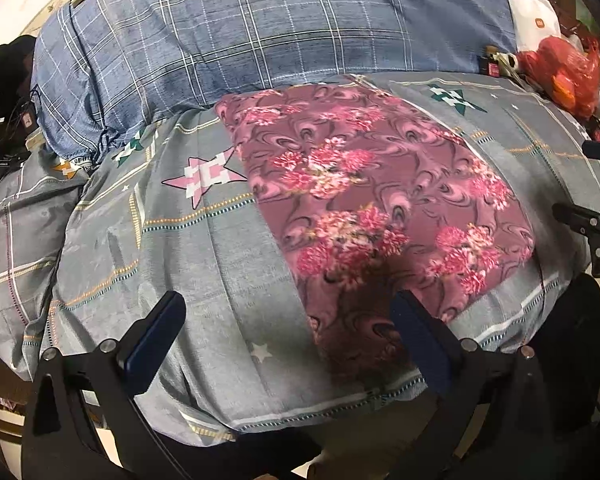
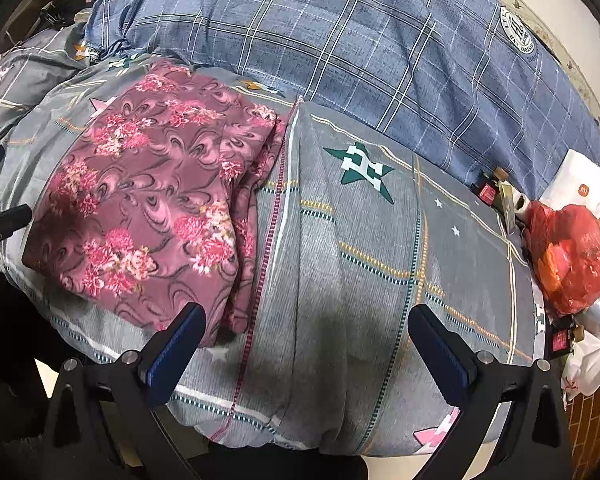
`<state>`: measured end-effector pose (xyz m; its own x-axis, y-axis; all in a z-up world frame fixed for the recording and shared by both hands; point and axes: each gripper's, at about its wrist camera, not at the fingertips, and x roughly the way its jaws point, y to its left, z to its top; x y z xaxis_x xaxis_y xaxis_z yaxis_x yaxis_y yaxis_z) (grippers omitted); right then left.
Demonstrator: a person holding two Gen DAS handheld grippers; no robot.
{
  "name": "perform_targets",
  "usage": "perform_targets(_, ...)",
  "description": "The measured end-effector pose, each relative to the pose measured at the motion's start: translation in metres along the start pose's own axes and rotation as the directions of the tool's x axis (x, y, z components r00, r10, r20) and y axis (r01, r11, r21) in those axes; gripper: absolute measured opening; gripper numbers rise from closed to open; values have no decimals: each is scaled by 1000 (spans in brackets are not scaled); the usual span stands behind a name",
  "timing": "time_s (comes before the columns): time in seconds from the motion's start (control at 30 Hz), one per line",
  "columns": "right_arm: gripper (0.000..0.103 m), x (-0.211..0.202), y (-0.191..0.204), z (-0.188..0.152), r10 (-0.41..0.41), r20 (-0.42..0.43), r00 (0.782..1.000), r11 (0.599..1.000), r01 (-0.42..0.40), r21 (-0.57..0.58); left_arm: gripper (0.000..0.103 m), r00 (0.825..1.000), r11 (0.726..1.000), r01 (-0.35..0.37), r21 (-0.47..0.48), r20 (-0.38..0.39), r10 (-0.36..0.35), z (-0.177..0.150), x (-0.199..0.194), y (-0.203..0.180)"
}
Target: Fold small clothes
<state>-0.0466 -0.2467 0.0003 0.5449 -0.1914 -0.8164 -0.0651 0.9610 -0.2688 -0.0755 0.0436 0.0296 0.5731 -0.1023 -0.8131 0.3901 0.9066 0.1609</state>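
A mauve garment with pink flower print (image 1: pixel 380 200) lies folded flat on the grey star-patterned bedding (image 1: pixel 220 260). In the right wrist view the same floral garment (image 2: pixel 152 208) sits at the left, its layered folded edge facing right. My left gripper (image 1: pixel 288 328) hovers open over the bedding near the garment's front edge, its right finger above the cloth's near corner. My right gripper (image 2: pixel 306 344) is open above bare grey bedding (image 2: pixel 360 280), just right of the garment. Neither holds anything.
A blue plaid quilt (image 1: pixel 260 32) is heaped behind the grey bedding. A red plastic bag (image 2: pixel 572 256), a white bag (image 2: pixel 580 184) and small items crowd the right side. Dark cables and gear (image 1: pixel 4 120) lie at the far left. The bed's front edge is close below both grippers.
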Motion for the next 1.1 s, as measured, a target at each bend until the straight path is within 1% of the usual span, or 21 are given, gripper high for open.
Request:
perform_targets(0.17,102,-2,-3,-4,9,3,1000,1000,-9,16,103,1000,1000,23,10,4,-23,-2,-4,-5)
perform_targets(0.33,102,-4,-7,-6,11,3,1000,999,-11,34,103,998,998,67,1,-5,-67,-6,-5,-5)
perform_targets(0.53,102,-6,-13,-6,17,0,1000,999,-17,50,103,996,996,94,-6,-4,-94,-15,-8,-8)
perform_targets(0.7,102,-8,-12,-12,24,-4,1000,999,-24,48,103,995,995,98,5,-3,-98,-17,-9,-12)
perform_targets(0.9,102,-11,-15,-20,39,-6,999,997,-39,64,103,995,994,97,42,8,-97,-19,-15,-24)
perform_targets(1.1,102,-18,-21,-23,43,16,999,994,-44,103,103,995,993,91,74,45,-94,-18,-24,-30)
